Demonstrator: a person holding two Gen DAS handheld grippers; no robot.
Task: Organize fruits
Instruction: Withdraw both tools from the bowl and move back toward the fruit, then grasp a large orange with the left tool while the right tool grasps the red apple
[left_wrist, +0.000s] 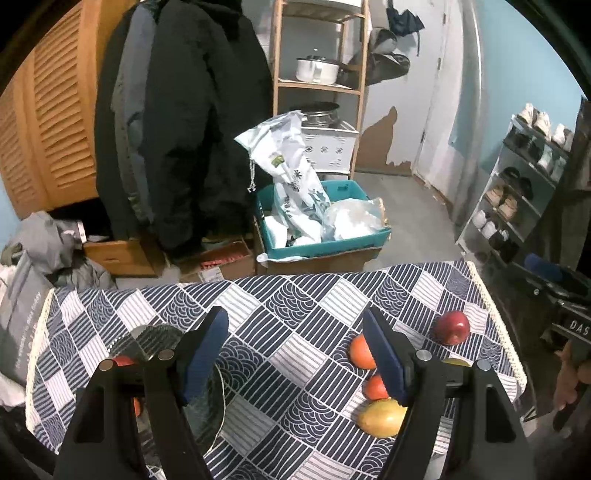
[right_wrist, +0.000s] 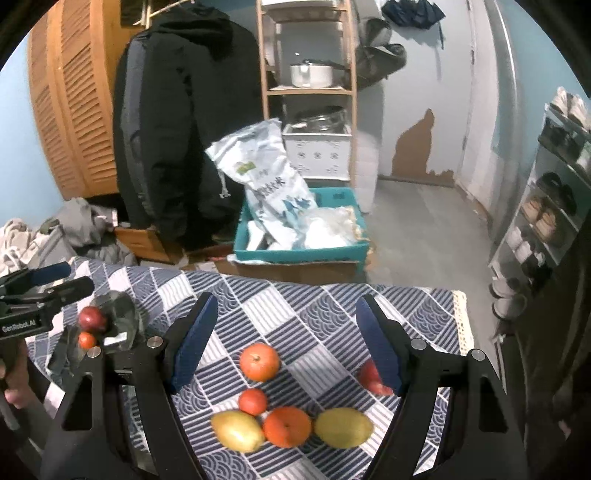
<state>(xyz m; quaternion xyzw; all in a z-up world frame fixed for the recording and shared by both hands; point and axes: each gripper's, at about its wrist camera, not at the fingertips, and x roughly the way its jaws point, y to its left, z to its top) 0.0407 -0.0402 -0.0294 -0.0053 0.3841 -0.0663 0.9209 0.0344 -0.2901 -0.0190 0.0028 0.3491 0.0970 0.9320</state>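
Note:
My right gripper hangs open over loose fruit on the checked tablecloth. Below it lie a large orange, a small tangerine, a yellow-green mango, a second orange and a yellow fruit. A red apple is partly hidden by its right finger. My left gripper is open and holds nothing, just right of a clear glass bowl. The bowl holds a red apple and a small tangerine.
The table's far edge drops to a floor crowded with a teal crate of bags, cardboard boxes and hanging dark coats. A shoe rack stands at the right and a wooden shelf with pots at the back.

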